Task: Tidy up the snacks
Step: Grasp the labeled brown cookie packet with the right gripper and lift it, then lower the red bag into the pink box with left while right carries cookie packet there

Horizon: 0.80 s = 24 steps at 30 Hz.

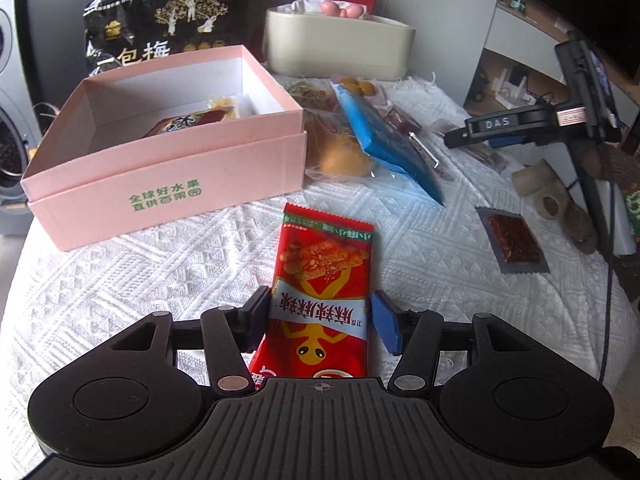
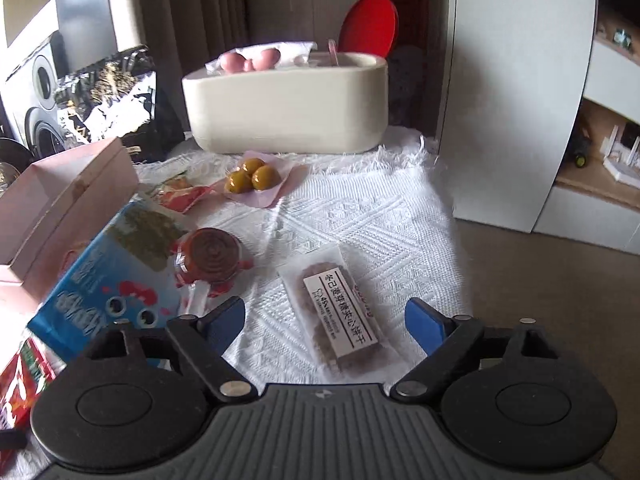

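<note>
Red snack packet [image 1: 320, 288] lies flat on white tablecloth [image 1: 160, 272], lower half between my left claw [image 1: 320, 320] fingers; left pad seems to touch the packet's edge, blue right pad sits just beside the other edge, so partly open and I can't tell if it grips yet. Pink box [image 1: 168, 184] at 10 o'clock from packet, open, a few snacks inside. Blue packet [image 1: 384, 136] at 1 o'clock, leaning by the box's corner. Small chili sachet [image 1: 512, 240] at 3 o'clock, apart. Black plum bag [image 1: 160, 20] behind box, cream tub [image 1: 340, 44] at 12 o'clock far back. My right claw [image 2: 324, 324] open wide, straddling clear brown-snack packet [image 2: 340, 316] on cloth, pads well clear of it, nothing held. Wrapped spiral candy [image 2: 212, 256] at 10 o'clock from it, yellow balls pack [image 2: 252, 178] further back
</note>
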Each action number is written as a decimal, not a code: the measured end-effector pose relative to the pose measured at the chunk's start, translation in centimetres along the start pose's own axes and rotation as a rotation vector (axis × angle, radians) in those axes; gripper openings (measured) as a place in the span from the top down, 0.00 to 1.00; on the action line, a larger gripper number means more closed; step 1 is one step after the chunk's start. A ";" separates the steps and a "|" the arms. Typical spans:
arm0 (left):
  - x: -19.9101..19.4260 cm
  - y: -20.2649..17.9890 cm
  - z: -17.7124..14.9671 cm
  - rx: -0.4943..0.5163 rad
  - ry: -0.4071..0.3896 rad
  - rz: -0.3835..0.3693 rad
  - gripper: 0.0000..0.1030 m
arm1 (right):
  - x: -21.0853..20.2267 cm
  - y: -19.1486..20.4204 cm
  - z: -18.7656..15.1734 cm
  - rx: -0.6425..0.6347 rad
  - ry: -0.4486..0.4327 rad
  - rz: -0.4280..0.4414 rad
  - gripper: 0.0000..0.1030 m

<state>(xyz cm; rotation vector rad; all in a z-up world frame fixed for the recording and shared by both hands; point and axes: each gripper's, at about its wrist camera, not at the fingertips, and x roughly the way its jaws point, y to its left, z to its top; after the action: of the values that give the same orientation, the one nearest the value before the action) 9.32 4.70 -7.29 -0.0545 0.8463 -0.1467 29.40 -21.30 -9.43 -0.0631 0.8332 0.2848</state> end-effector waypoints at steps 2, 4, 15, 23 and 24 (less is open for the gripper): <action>0.0 0.3 0.0 -0.004 -0.004 -0.015 0.42 | 0.0 0.6 -0.2 -0.034 -0.011 -0.036 0.35; 0.0 0.3 -0.2 0.007 -0.011 -0.022 0.42 | -0.7 1.9 -0.7 -0.103 -0.004 -0.042 0.59; 0.1 -0.3 -0.7 0.079 -0.035 -0.003 0.41 | -9.6 4.2 -4.0 -0.040 0.006 0.104 0.64; -0.2 -0.9 -1.1 0.098 -0.031 0.024 0.41 | -10.6 9.9 -10.0 -0.115 0.093 0.196 0.63; -0.3 -0.8 -1.2 0.098 -0.030 0.023 0.41 | -10.8 10.3 -10.3 -0.125 0.074 0.187 0.61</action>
<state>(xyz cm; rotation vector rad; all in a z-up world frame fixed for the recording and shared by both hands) 8.14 3.92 -7.75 0.0444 0.8086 -0.1649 12.26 -15.55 -7.82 -0.1129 0.8960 0.5132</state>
